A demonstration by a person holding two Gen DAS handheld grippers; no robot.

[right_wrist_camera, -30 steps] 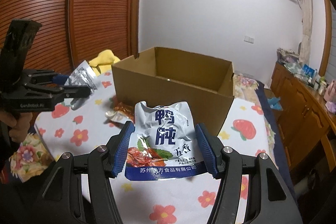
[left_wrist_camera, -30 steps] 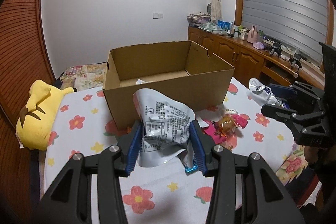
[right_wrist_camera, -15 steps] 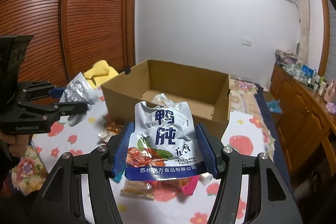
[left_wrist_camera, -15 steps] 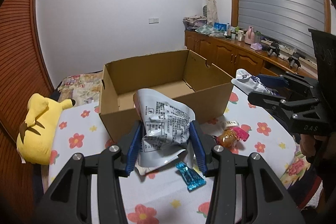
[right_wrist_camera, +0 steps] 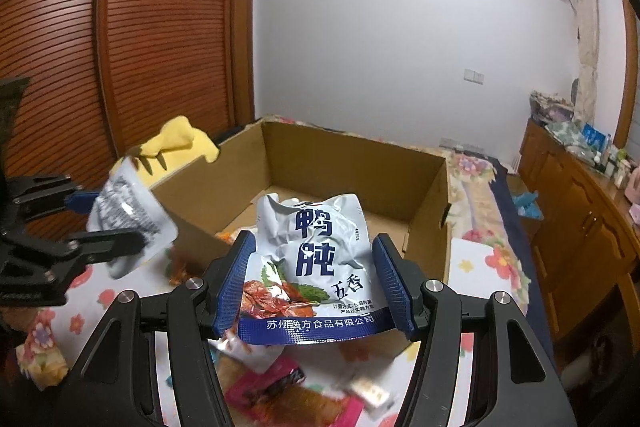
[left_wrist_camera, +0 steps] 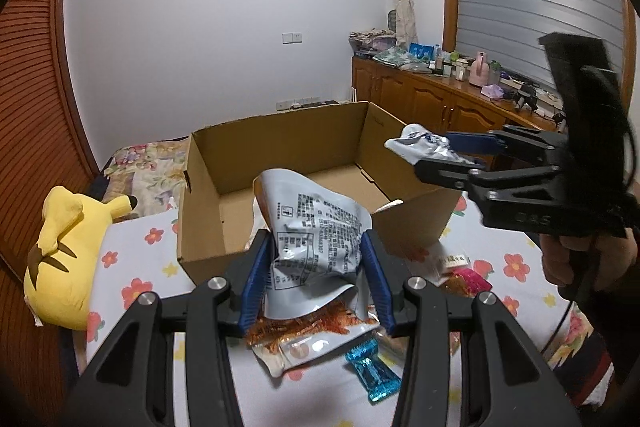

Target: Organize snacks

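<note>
An open cardboard box (left_wrist_camera: 208, 187) (right_wrist_camera: 424, 211) stands on a flowered tablecloth. My left gripper (left_wrist_camera: 316, 267) is shut on a silver snack pouch (left_wrist_camera: 316, 227), printed back side showing, held above the box's near wall. My right gripper (right_wrist_camera: 314, 283) is shut on a white and blue snack pouch (right_wrist_camera: 312, 251) with Chinese lettering, held at the box's near edge. Each gripper also shows in the other view: the right one (left_wrist_camera: 436, 151) over the box's right wall, the left one (right_wrist_camera: 116, 223) at the left wall.
Loose snacks lie on the cloth below the grippers: an orange packet (left_wrist_camera: 304, 331), a blue candy (left_wrist_camera: 372, 375), a pink packet (right_wrist_camera: 276, 383). A yellow plush toy (left_wrist_camera: 60, 255) lies left of the box. Wooden cabinets (left_wrist_camera: 424, 99) with clutter line the right wall.
Both grippers, still holding their pouches, have risen and moved forward toward the box, so its inside shows more. The right gripper now reaches over the box's right wall.
</note>
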